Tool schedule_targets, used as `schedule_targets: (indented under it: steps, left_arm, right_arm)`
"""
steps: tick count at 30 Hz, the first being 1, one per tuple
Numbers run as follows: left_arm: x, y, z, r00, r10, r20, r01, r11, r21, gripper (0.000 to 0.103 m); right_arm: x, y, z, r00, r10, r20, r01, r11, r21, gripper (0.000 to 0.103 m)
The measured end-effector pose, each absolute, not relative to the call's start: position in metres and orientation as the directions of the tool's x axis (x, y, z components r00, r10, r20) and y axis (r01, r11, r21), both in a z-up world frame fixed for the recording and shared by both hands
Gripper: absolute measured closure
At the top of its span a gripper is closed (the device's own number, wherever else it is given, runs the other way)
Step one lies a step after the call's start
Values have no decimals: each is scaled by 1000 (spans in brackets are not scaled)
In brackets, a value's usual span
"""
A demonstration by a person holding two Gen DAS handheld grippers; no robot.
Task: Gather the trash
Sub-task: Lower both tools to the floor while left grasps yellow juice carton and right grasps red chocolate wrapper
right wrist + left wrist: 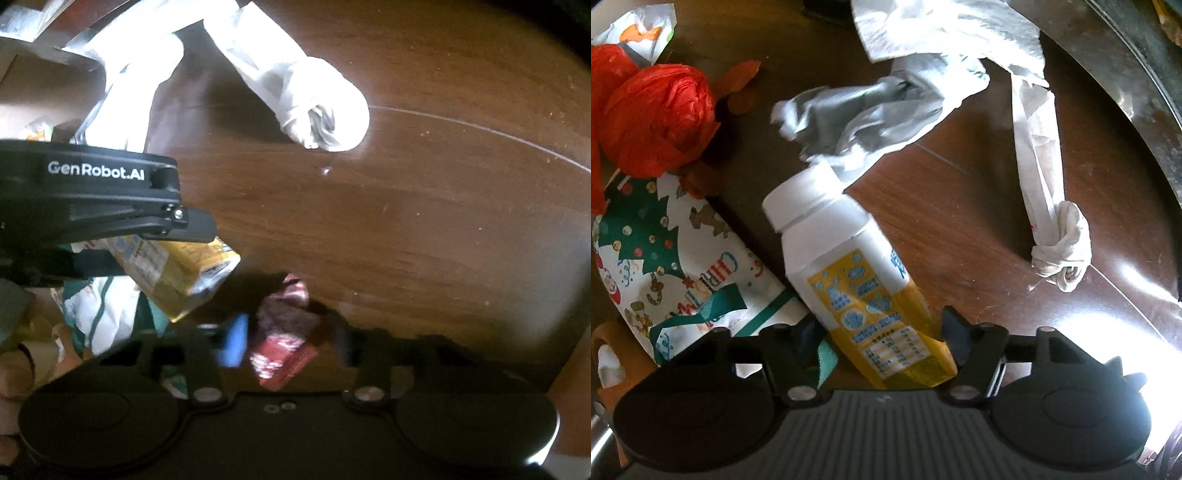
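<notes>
Left wrist view, far left: red plastic bag (653,118) balled up, upper left, resting against a printed Christmas wrapper (676,266) below it. Both lie loose on the dark wooden table (960,229), dropped rather than arranged.

Centre: white-capped bottle (846,269) with a yellow label, lying on its side, cap toward the top of the frame and base toward the bottom. The left gripper (879,332) straddles the base end, one black finger on either side. Both fingertips sit right at the label's edges. I read this as the tongs clamped on the bottle, though the contact itself is partly hidden. Gripping across the narrow body makes sense: flat sides, a firm hold.

Just above the cap: crumpled grey-white tissue (864,110). Right of centre: a twisted white paper strip ending in a knot (1062,254), well apart from the bottle.

Right wrist view, left side: the other gripper's black body, marked GenRobot.AI, over the yellow bottle (188,277). Lower centre: a small red wrapper (282,339) lies between the fingers of the right gripper (284,341), blue pad at its left edge, dark finger at its right. The picture is blurred there. The jaws look close about it, but I cannot tell whether they are pressing on it. Upper centre: the knotted paper (325,122) again, untouched.
</notes>
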State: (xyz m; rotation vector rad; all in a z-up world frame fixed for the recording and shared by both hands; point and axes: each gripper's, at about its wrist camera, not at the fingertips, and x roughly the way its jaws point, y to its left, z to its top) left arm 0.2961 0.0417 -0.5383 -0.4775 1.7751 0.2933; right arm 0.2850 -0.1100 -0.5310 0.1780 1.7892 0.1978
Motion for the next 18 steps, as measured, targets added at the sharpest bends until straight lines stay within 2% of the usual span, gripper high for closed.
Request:
schedule_targets:
  steps: [5, 18]
  left_arm:
    - [296, 41, -529, -203, -146, -968, -462, 886, -37, 48]
    - [285, 39, -457, -135, -168, -977, -473, 877, -86, 52]
  right_arm:
    - [284, -108, -519, -199, 190, -961, -11, 981, 196, 68]
    - [280, -112, -443, -95, 126, -987, 5, 992, 127, 69]
